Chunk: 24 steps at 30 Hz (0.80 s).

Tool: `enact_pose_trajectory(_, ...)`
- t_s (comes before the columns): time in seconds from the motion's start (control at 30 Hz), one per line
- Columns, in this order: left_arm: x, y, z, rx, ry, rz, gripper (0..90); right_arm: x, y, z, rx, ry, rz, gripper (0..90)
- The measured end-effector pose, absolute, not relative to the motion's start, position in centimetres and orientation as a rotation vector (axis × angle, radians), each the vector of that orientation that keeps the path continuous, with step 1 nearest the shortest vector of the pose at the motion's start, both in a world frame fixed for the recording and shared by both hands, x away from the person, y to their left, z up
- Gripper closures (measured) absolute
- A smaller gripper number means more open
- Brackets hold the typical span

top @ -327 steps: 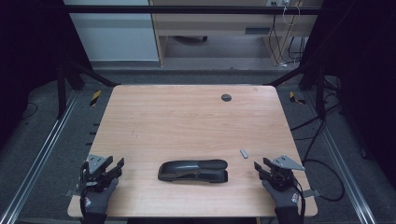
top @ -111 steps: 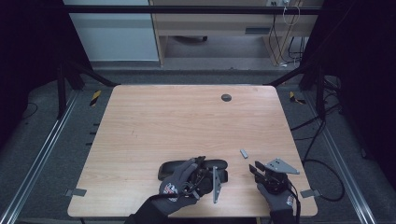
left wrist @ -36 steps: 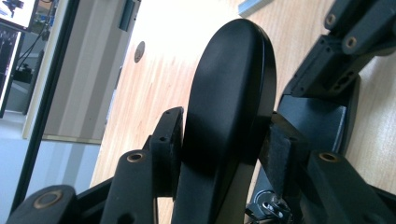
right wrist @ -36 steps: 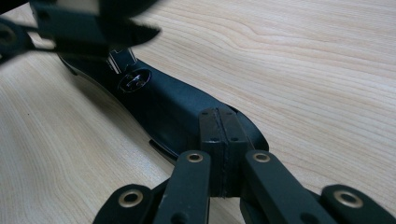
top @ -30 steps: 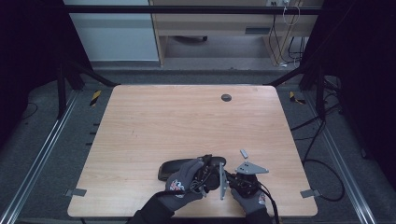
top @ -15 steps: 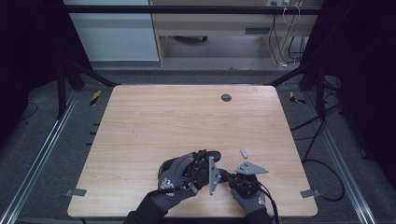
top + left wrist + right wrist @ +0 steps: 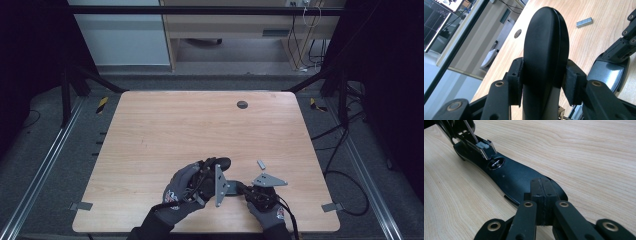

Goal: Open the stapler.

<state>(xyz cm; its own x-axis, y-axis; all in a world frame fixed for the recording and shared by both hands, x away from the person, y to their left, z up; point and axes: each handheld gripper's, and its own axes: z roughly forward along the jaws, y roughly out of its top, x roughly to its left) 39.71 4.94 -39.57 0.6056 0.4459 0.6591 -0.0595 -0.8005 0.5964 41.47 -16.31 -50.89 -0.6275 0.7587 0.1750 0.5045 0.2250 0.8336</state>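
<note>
A black stapler lies open at the lower middle of the high view, near the front edge of the wooden desk (image 7: 150, 130). Its top arm (image 7: 546, 45) is swung up off its base (image 7: 516, 180), which rests flat on the wood.

The left tool (image 7: 212, 175) sits just left of centre at the bottom of the high view, in a gloved hand (image 7: 182, 192). In the left gripper view its two pads press on either side of the raised top arm, which stands up through the centre of that frame like a dark rounded blade. The jaws have just been closing on it, and they now hold it at a narrow gap.

The right tool (image 7: 541, 202) comes in at the lower right of the high view, its grey plate (image 7: 269, 180) lying level on top. In the right gripper view its jaws are shut tight together, pad against pad, with their tips over the near rounded end of the base. They seem to bear down on it, though contact is hard to judge from that angle. Towards the upper left of that frame the open staple channel (image 7: 482, 146) shows a light metal part inside it.

A small strip of staples (image 7: 261, 163) lies loose on the desk, just above the right tool in the high view. A dark round grommet (image 7: 242, 104) is set in the desk towards its far edge, well apart from the work.
</note>
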Motion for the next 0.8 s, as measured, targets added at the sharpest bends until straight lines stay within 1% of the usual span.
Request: enact_pose_trajectory(0.8,39.5,9.5,-37.4,2.097,0.430,1.082,57.1,41.5,-16.3,-50.9,1.181,2.233,1.356,90.0)
